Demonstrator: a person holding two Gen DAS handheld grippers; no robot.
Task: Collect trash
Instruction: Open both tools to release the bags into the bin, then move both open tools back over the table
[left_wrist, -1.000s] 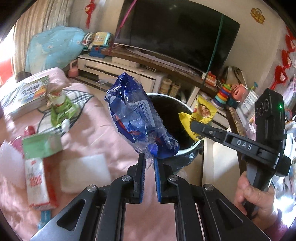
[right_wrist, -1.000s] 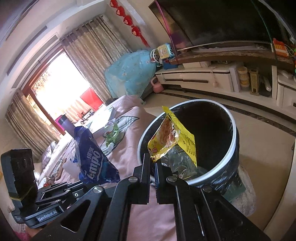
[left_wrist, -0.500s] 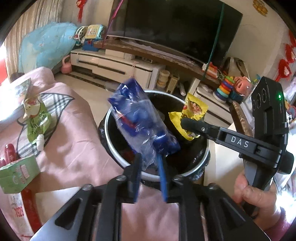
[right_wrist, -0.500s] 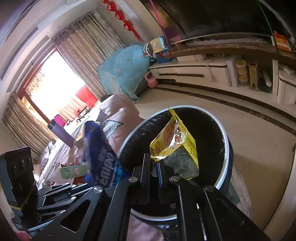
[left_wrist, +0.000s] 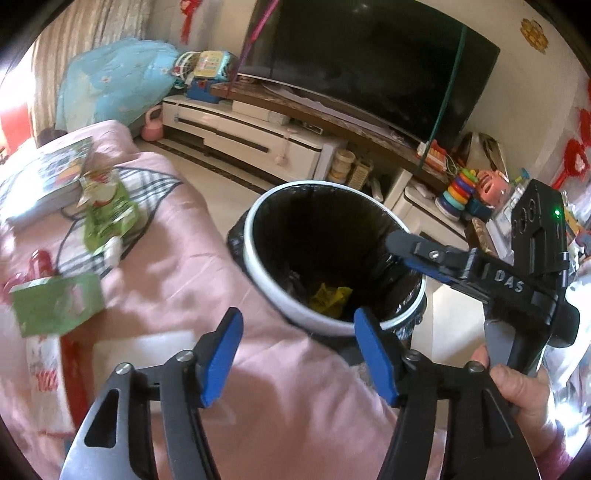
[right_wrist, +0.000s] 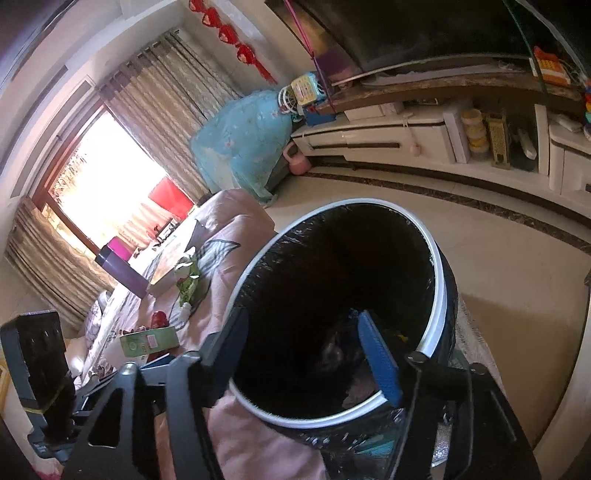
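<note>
A black-lined bin with a white rim stands against the pink-covered bed. My left gripper hangs at the bin's near rim, its jaws opening with nothing between the blue pads. My right gripper reaches over the bin's mouth from the right; its jaws are also opening and hold nothing. A yellow snack wrapper lies at the bottom of the bin. The blue bag is lost in the bin's dark inside.
On the pink cover lie a green pouch, a green box, a red-and-white packet, a white pad and a book. A TV cabinet with toys lines the far wall.
Both grippers went from shut to open over the bin. The blue bag left the left gripper and the yellow wrapper left the right one; the wrapper now lies in the bin.
</note>
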